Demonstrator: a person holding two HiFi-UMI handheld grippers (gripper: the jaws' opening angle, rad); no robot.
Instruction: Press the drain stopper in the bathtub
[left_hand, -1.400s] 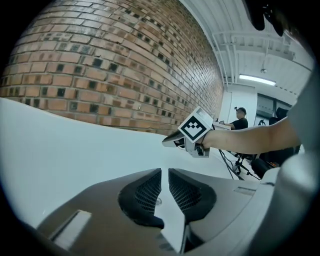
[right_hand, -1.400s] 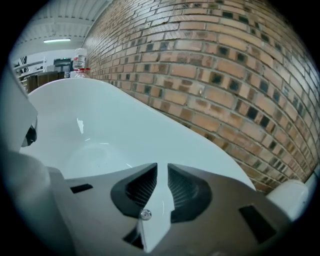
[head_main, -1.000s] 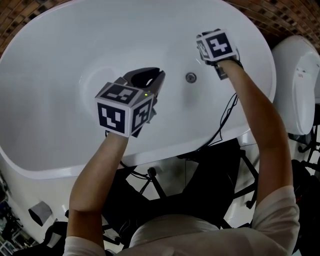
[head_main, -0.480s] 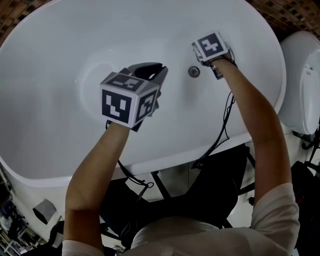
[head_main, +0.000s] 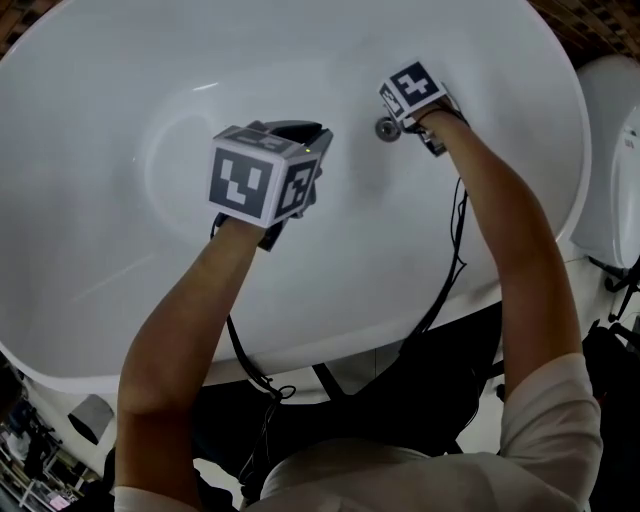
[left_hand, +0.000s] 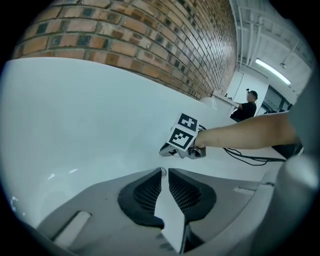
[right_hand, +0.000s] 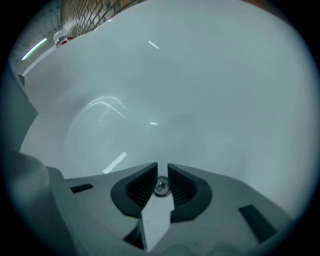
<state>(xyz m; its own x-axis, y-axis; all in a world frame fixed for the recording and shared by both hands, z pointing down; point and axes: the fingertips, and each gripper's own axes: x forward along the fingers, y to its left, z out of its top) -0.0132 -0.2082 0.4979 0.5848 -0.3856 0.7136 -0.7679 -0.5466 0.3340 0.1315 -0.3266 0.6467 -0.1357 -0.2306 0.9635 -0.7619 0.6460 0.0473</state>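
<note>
The white oval bathtub (head_main: 120, 90) had a smooth, glossy basin that curved up to a broad rim. The small round metal drain stopper (head_main: 385, 128) sat in the tub's floor, toward one end of the basin.

There are two grippers, the left gripper (left_hand: 164, 172) and right gripper (right_hand: 162, 169), one bathtub (head_main: 100, 90), one drain stopper (head_main: 385, 128), and maybe one toilet (head_main: 612, 130).

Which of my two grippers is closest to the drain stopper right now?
The right gripper: the drain stopper shows just beyond its jaw tips, while the left gripper hangs off to one side over bare bathtub floor.
</note>
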